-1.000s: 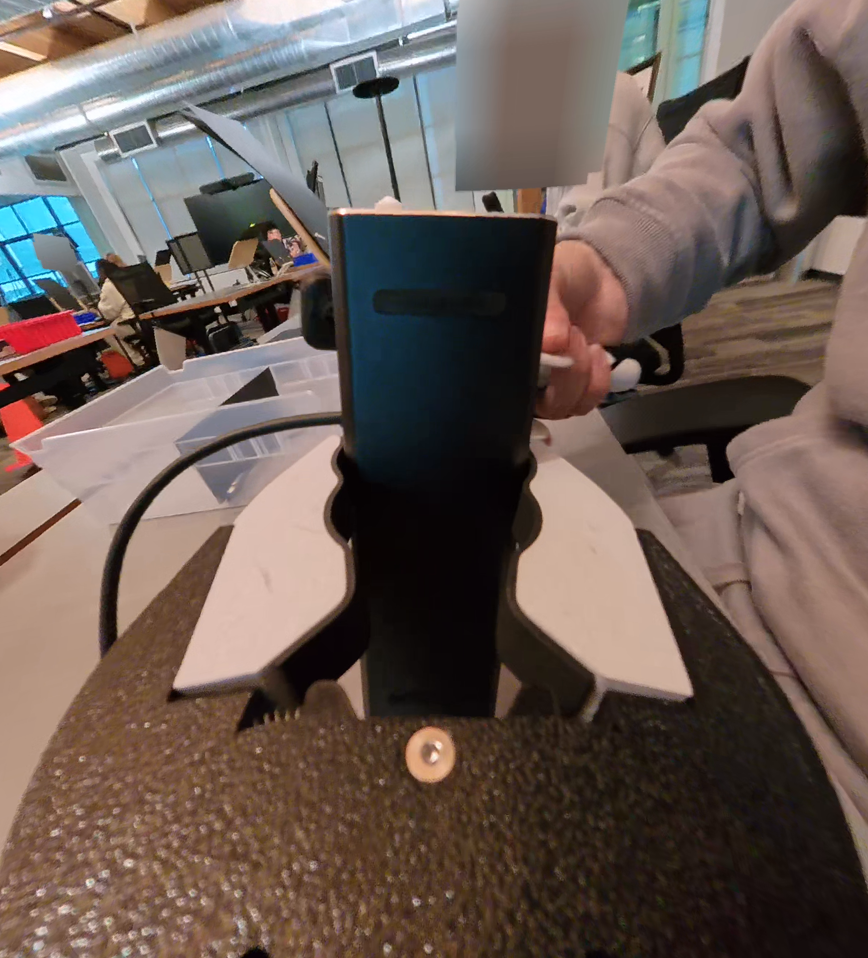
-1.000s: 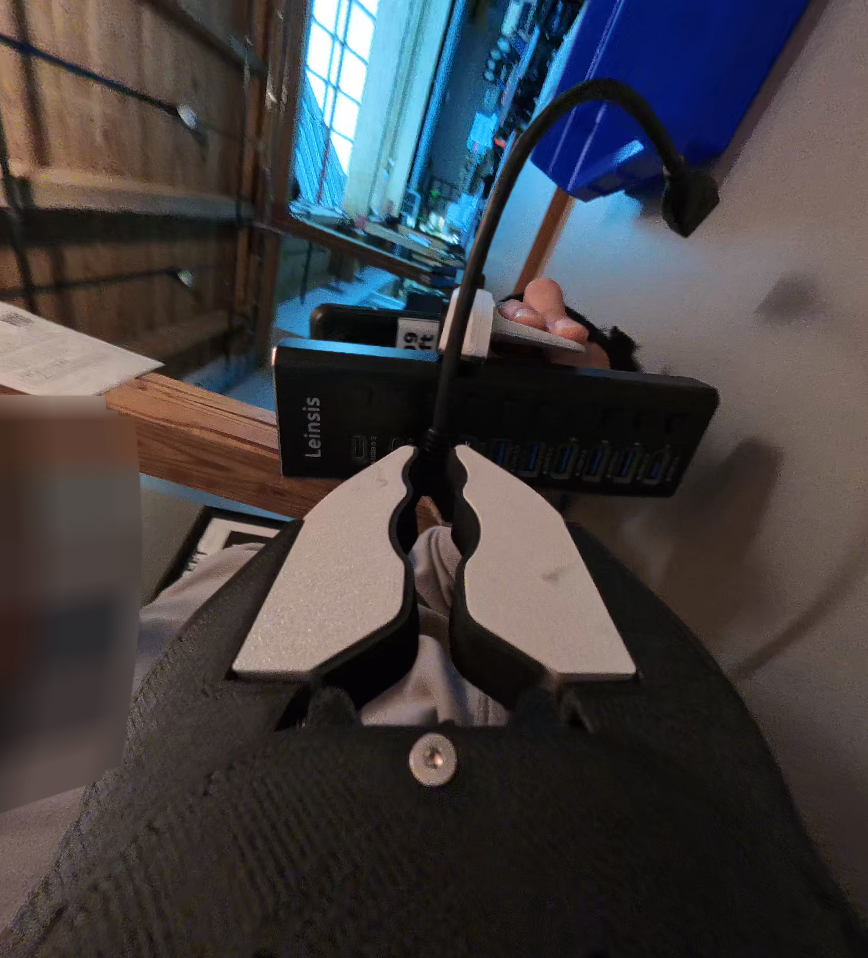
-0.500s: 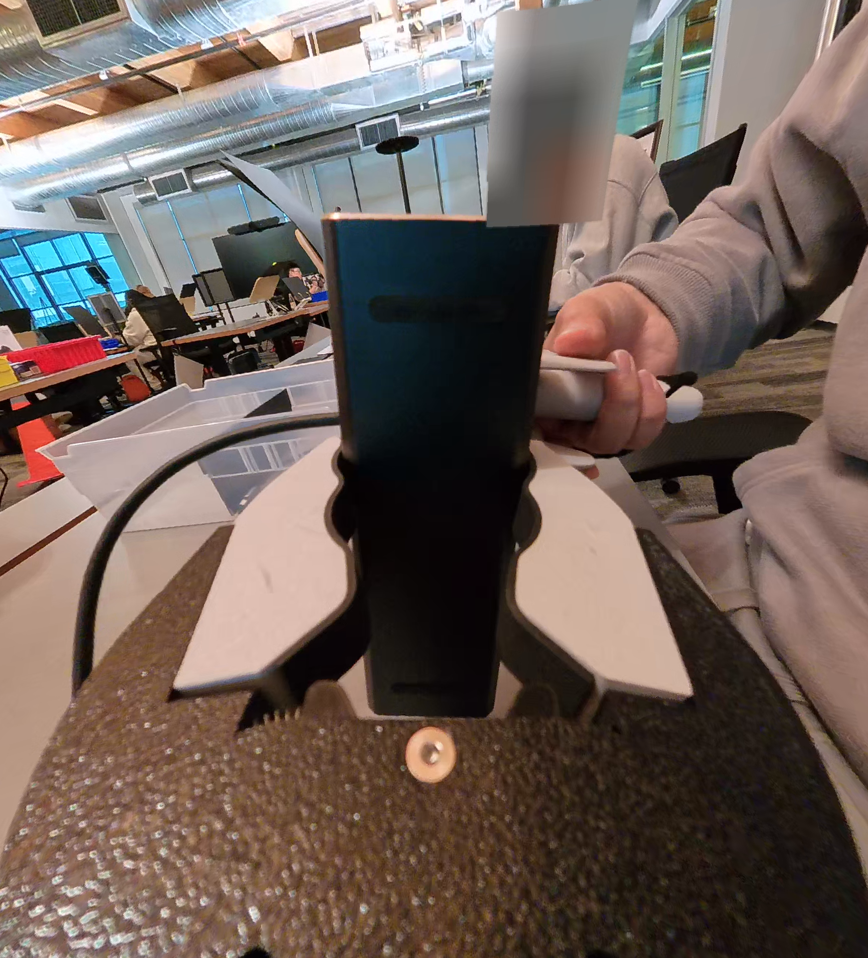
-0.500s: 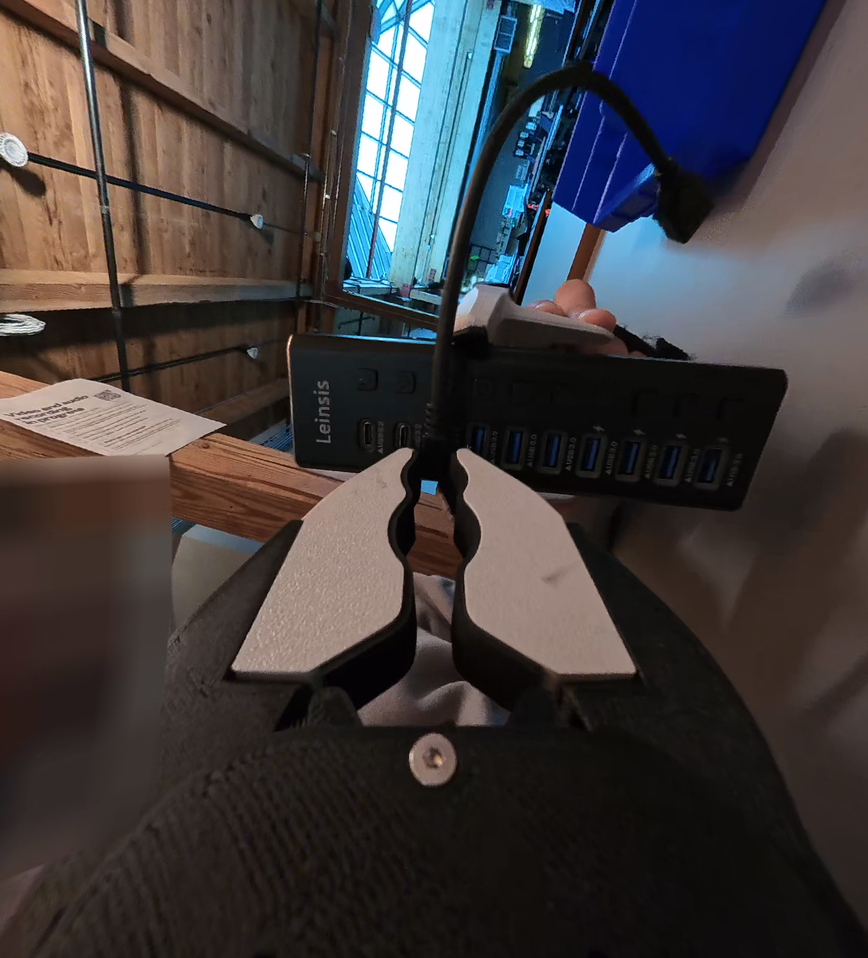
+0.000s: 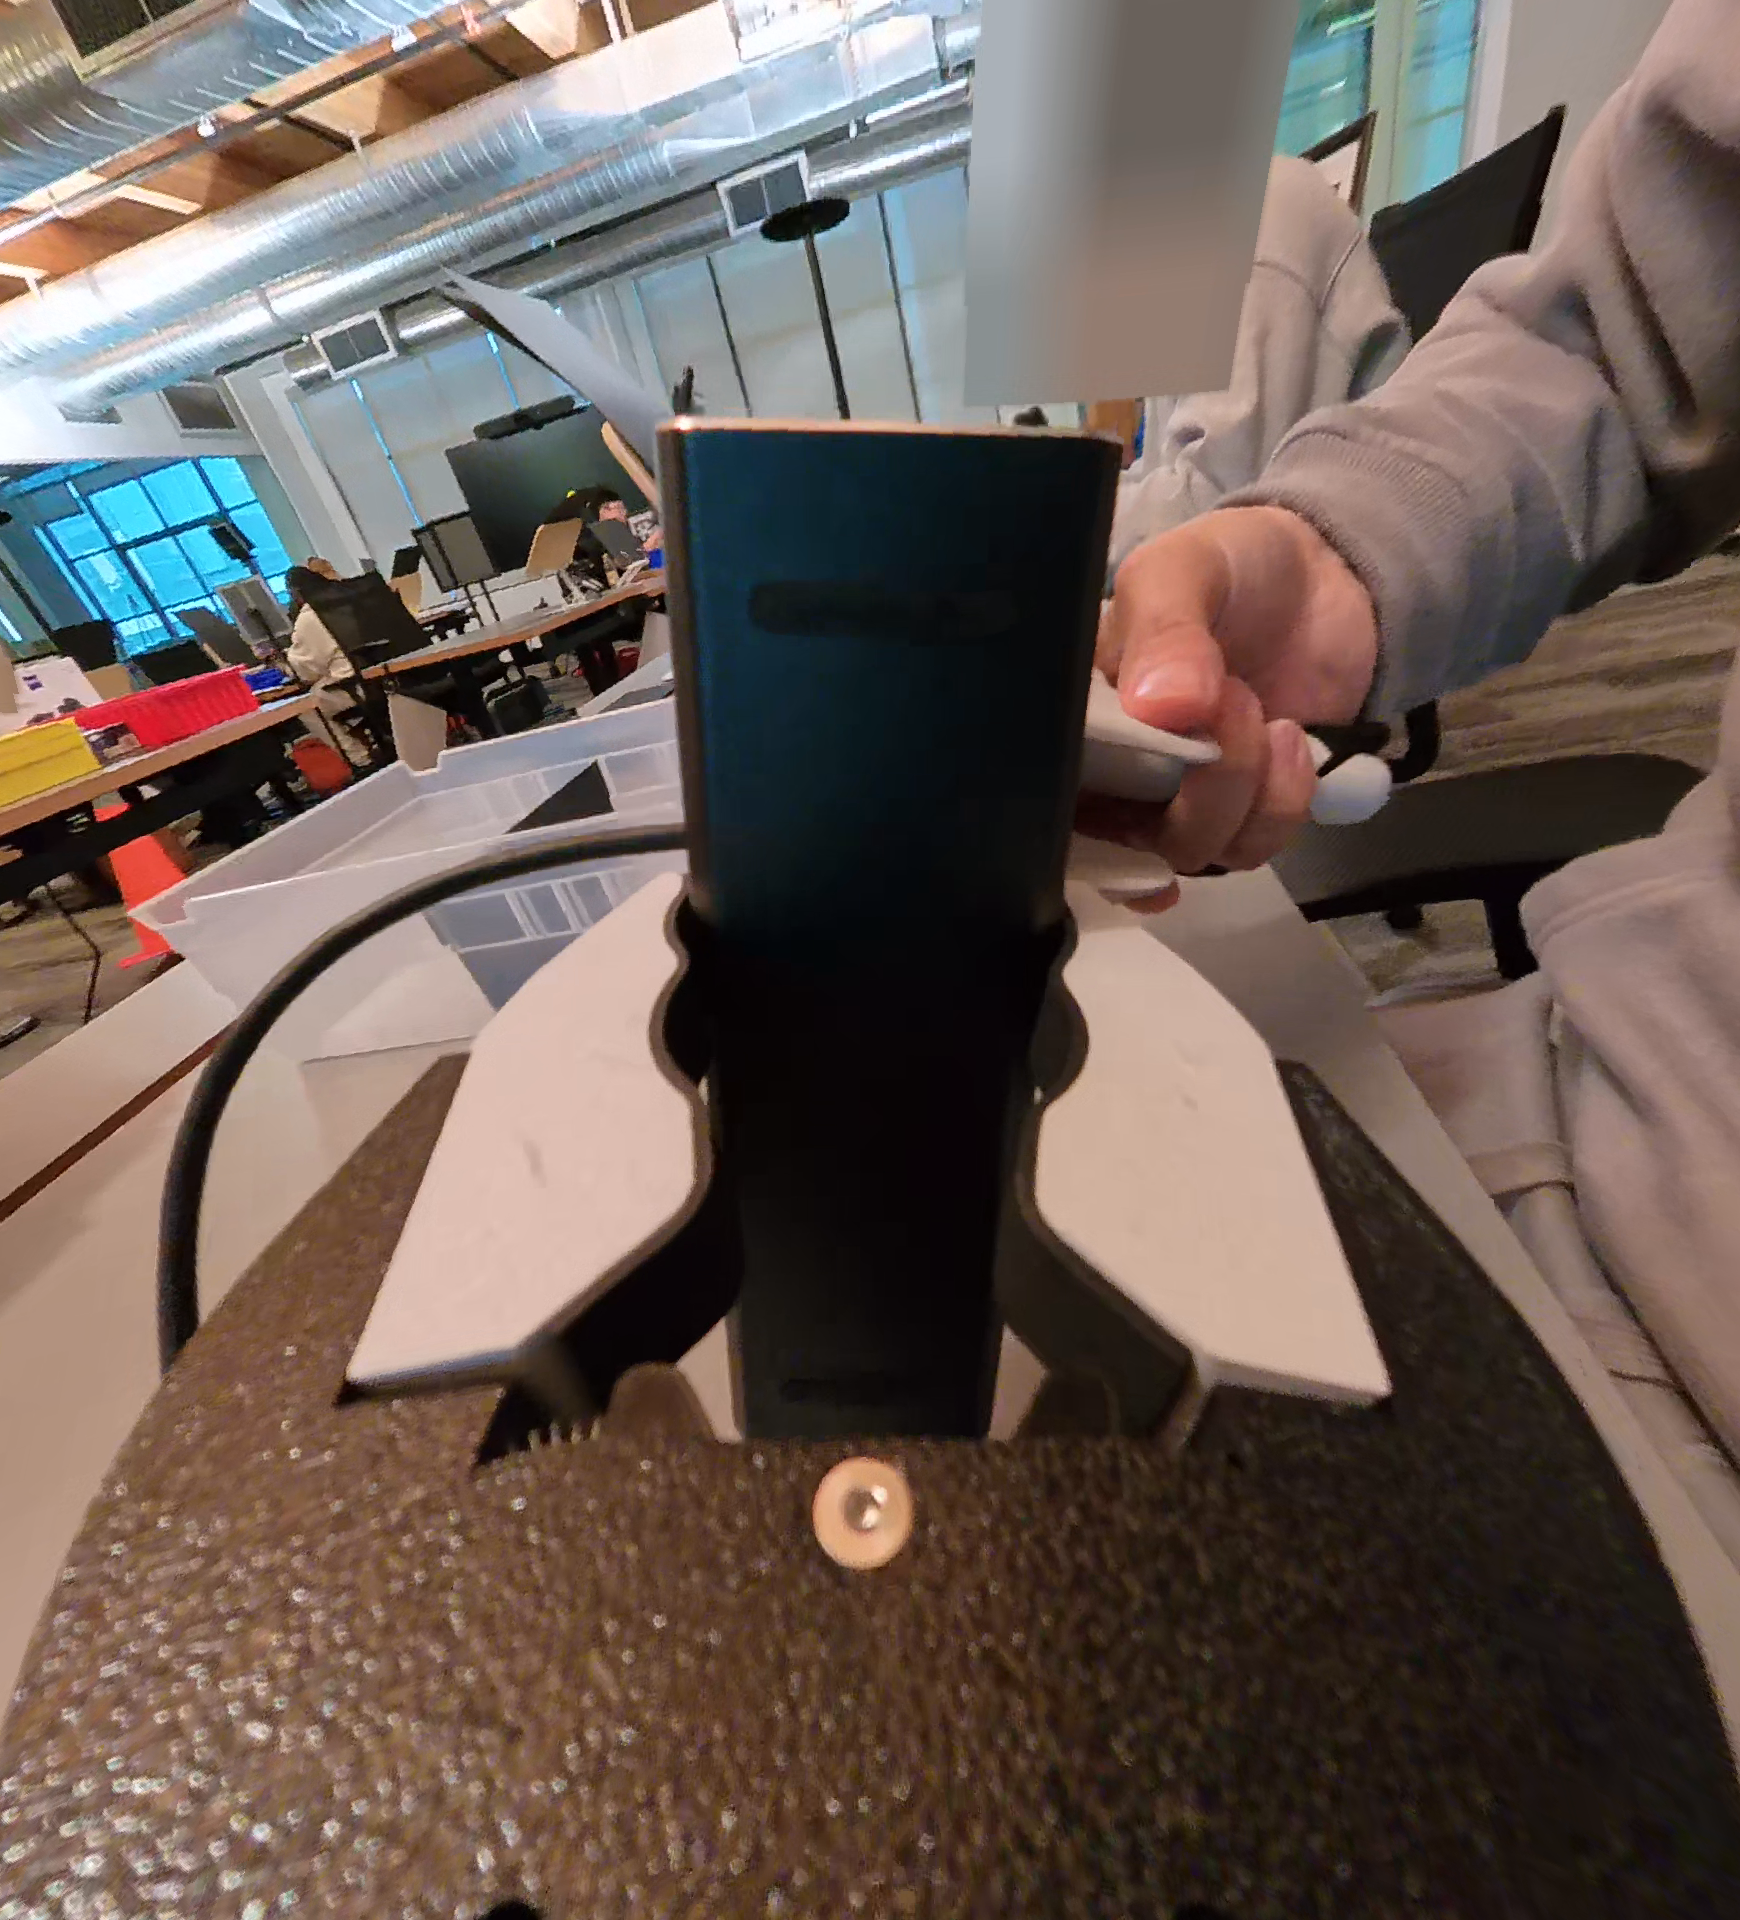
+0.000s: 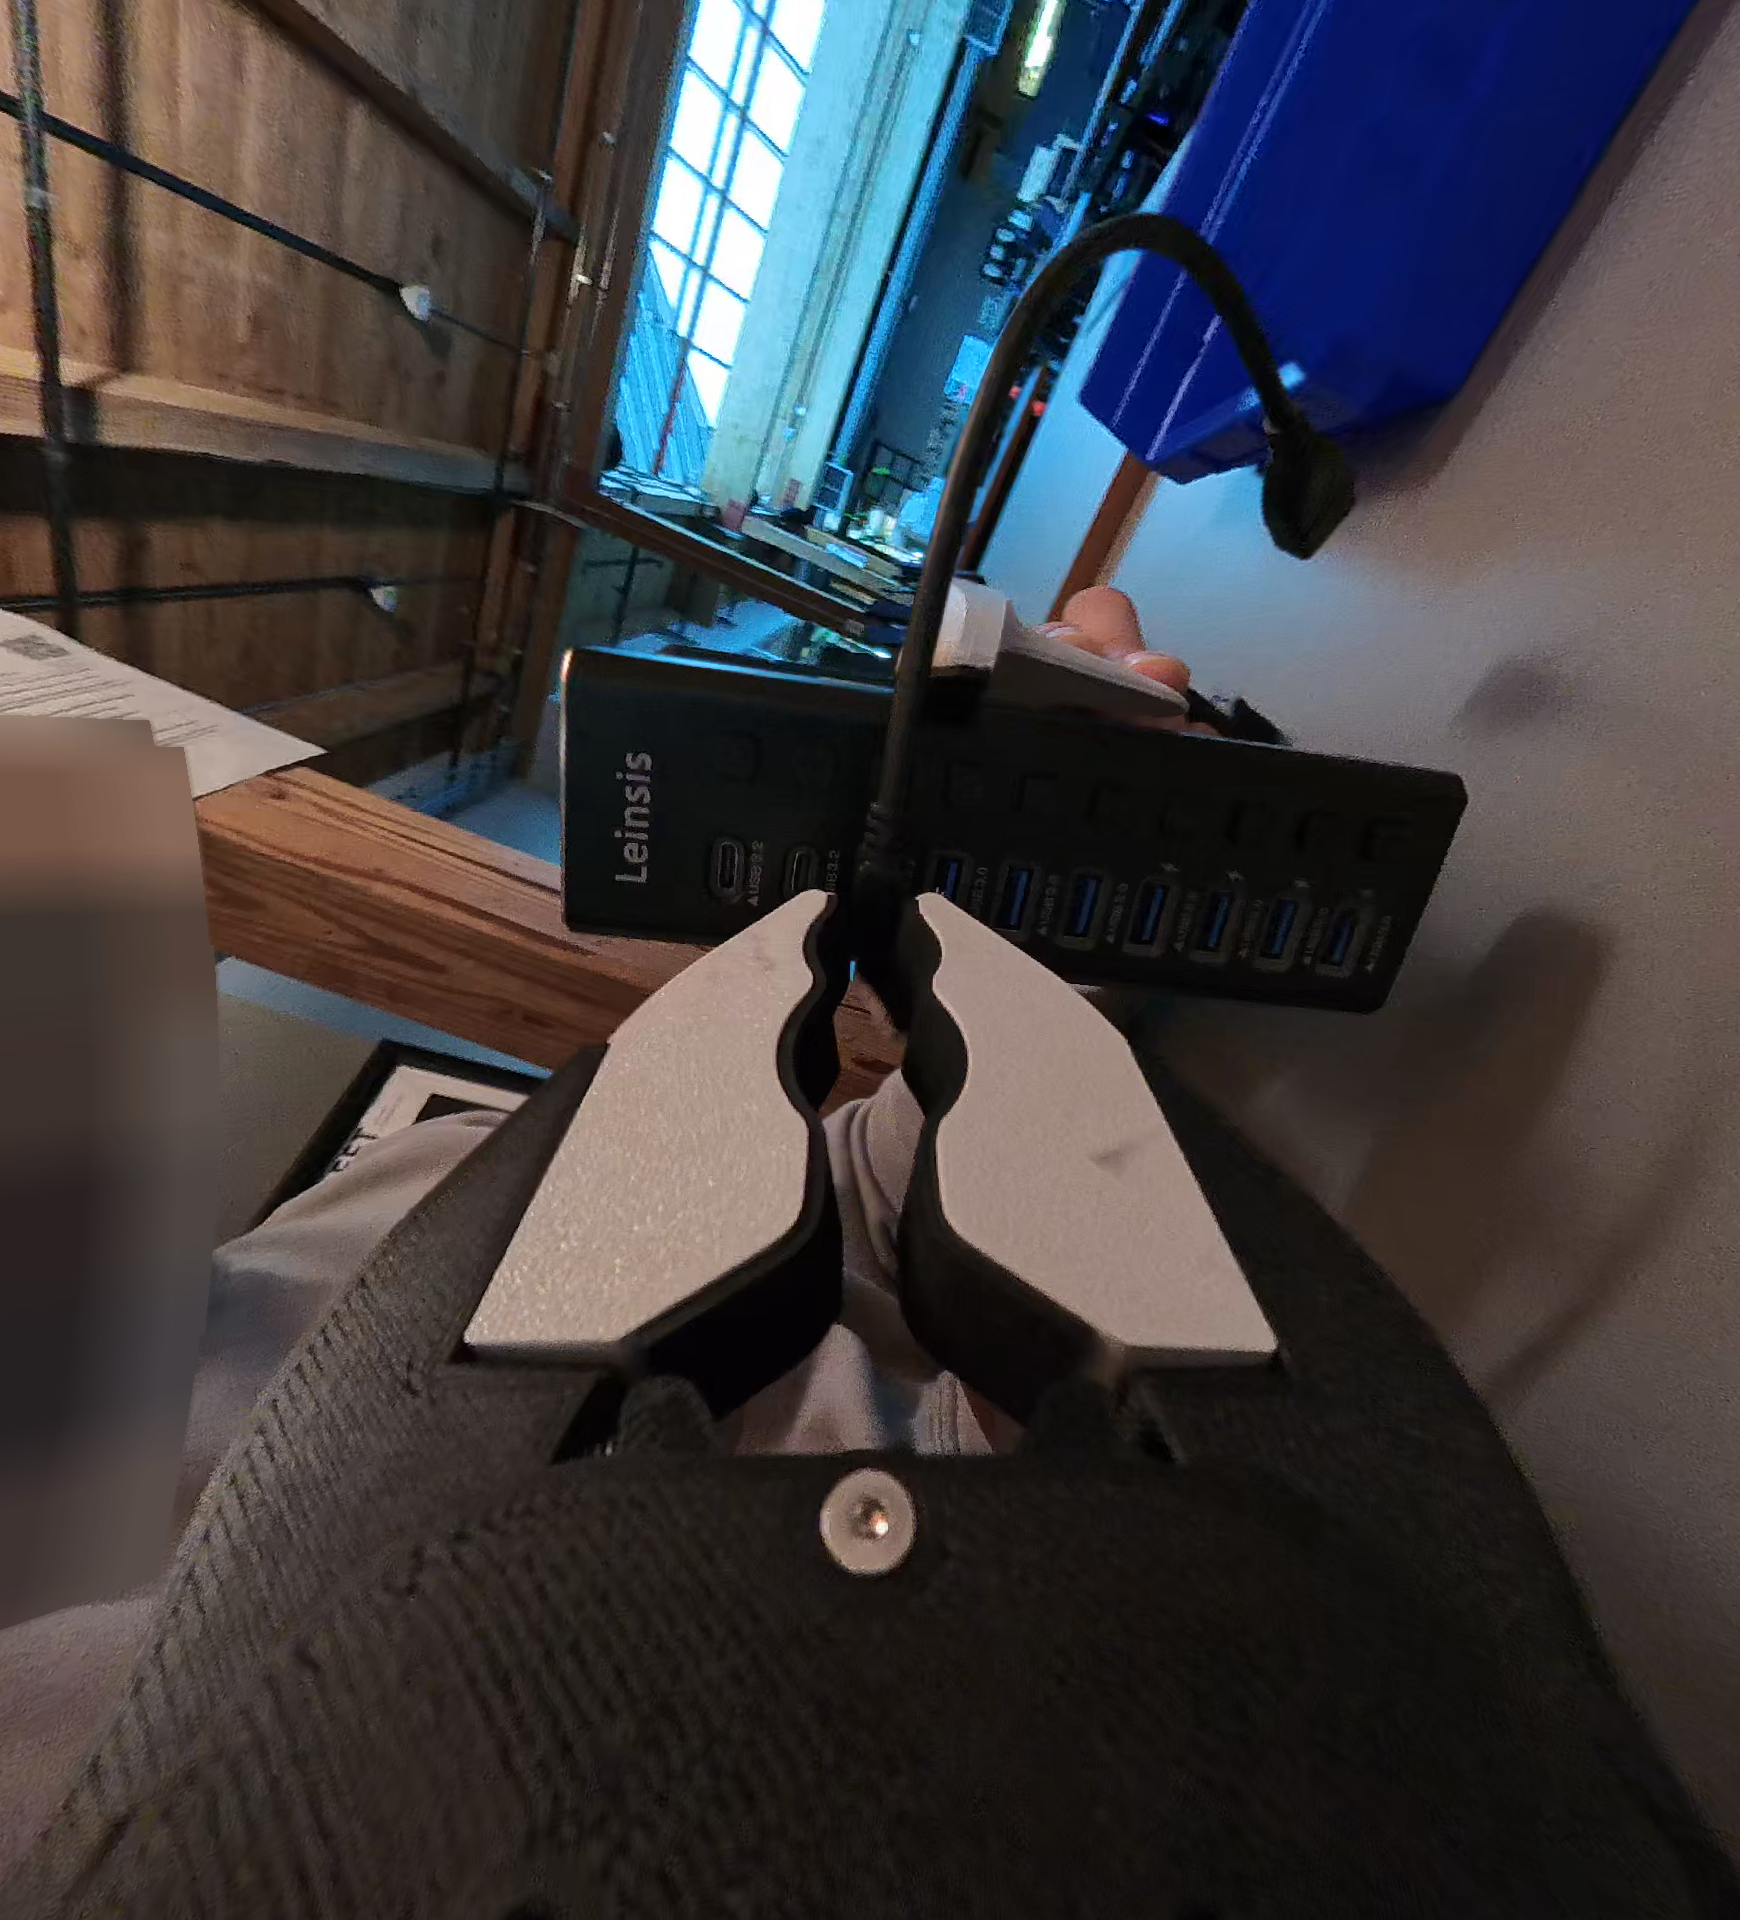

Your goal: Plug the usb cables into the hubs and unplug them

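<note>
In the left wrist view, my left tool (image 5: 871, 966) is closed on the hub (image 5: 887, 727), gripping it by its two long sides. I hold it lifted above the worktop (image 5: 35, 1174), I think so that its port side faces the other tool. A black cable (image 5: 253, 1039) curves away at the left. Behind the hub a hand (image 5: 1230, 686) holds the right tool's handle.

In the right wrist view, my right tool (image 6: 871, 935) is nearly closed and pinches the plug of the black cable (image 6: 949, 499), right at the row of blue ports on the hub (image 6: 1032, 821). Whether the plug sits fully in the port, I cannot tell. The cable's other plug (image 6: 1307, 499) hangs free. The hub has a white brand name at one end and small labels under the ports; I do not repeat this writing. A printed paper (image 6: 66, 675) lies on a wooden beam (image 6: 409, 894).
</note>
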